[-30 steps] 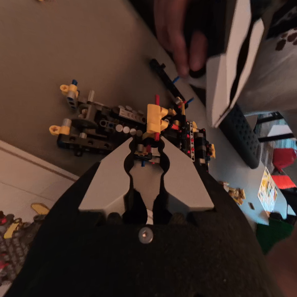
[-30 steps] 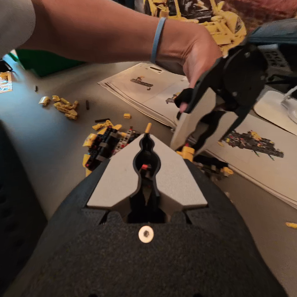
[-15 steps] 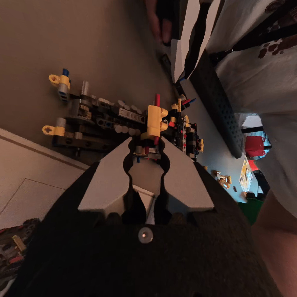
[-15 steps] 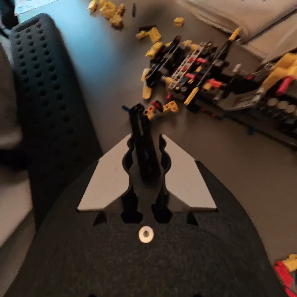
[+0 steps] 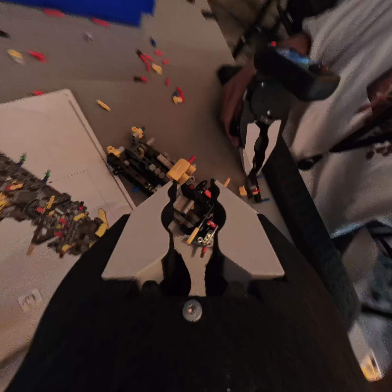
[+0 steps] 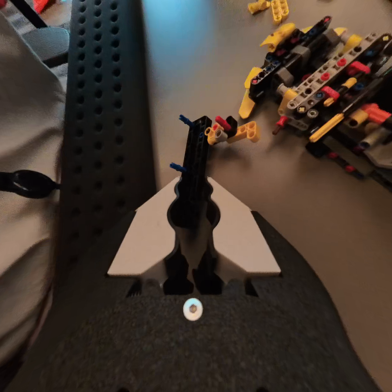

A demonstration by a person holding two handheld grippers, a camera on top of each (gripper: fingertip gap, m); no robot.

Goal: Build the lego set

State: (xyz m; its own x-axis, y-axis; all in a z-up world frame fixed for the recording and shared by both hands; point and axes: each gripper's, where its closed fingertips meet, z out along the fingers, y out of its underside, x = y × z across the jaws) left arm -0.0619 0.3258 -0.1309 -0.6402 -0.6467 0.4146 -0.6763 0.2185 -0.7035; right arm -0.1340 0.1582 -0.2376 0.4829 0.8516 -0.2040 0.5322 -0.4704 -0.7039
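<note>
1. The right gripper (image 6: 193, 184) is closed around the near end of a black beam (image 6: 196, 152); the beam has two blue pins (image 6: 178, 167) on its left side and points forward, away from the gripper
2. Just beside the far end of the beam lies a small yellow, red and grey sub-assembly (image 6: 231, 131) on the worktop (image 6: 254, 212); I cannot tell whether it touches the beam
3. The left gripper (image 5: 193, 186) has its jaws parted, one on each side of the near end of the main model (image 5: 152, 167); the view is blurred, so I cannot tell if they press on it
4. The main model rests on the worktop just beside the open instruction booklet (image 5: 53, 135), and loose pieces (image 5: 157, 67) lie farther off
5. I judge the step to be picking up the beam in order to join it to the model
6. The next move needs the beam carried to the model with its blue pins lined up to the holes, while the left gripper keeps the model steady
</note>
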